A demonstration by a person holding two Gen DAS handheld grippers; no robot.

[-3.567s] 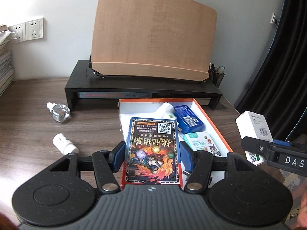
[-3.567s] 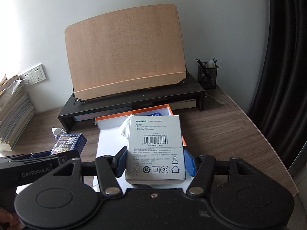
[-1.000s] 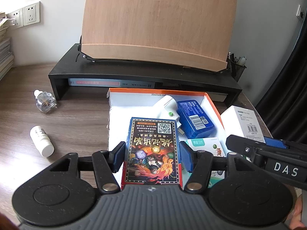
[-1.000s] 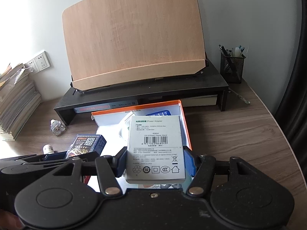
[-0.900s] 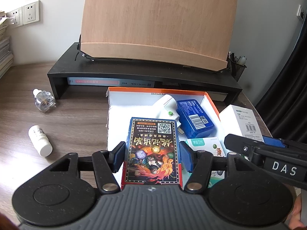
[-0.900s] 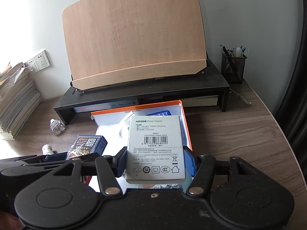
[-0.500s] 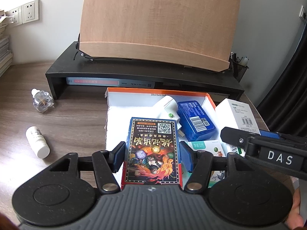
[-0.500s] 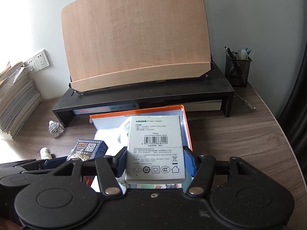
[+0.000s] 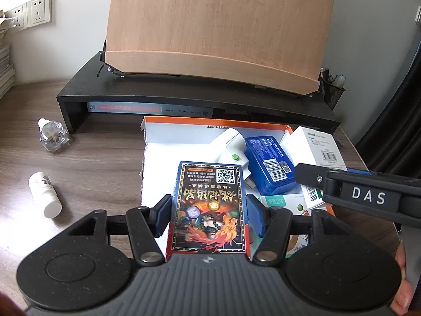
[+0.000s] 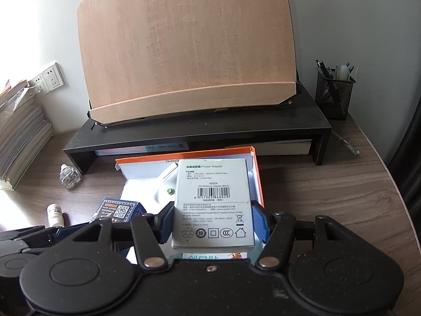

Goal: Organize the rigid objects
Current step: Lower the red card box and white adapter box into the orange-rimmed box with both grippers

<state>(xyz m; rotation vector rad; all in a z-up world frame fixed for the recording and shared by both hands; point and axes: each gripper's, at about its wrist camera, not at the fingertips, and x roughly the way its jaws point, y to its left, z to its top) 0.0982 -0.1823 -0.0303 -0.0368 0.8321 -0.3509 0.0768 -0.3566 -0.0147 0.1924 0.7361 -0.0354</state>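
My left gripper (image 9: 209, 216) is shut on a dark blue card box (image 9: 210, 205) with fiery artwork, held over the white floor of the orange-rimmed box (image 9: 210, 122). My right gripper (image 10: 213, 222) is shut on a white power adapter box (image 10: 213, 200), held over the orange box's right side (image 10: 259, 181); it also shows in the left wrist view (image 9: 319, 151). Inside the orange box lie a white device with a green button (image 9: 229, 146), a blue case (image 9: 268, 163) and a pale green-labelled carton (image 9: 284, 201).
A small white bottle (image 9: 44, 194) and a clear glass bottle (image 9: 52, 134) lie on the wooden desk left of the box. A black monitor riser (image 9: 184, 97) with a wooden book stand (image 9: 218, 31) stands behind. A mesh pen cup (image 10: 334, 94) is at right; stacked books (image 10: 18, 131) at left.
Both grippers have moved forward and closer together. The adapter box has come from beside the orange box's right rim to over its right side. Both stay shut on their boxes.
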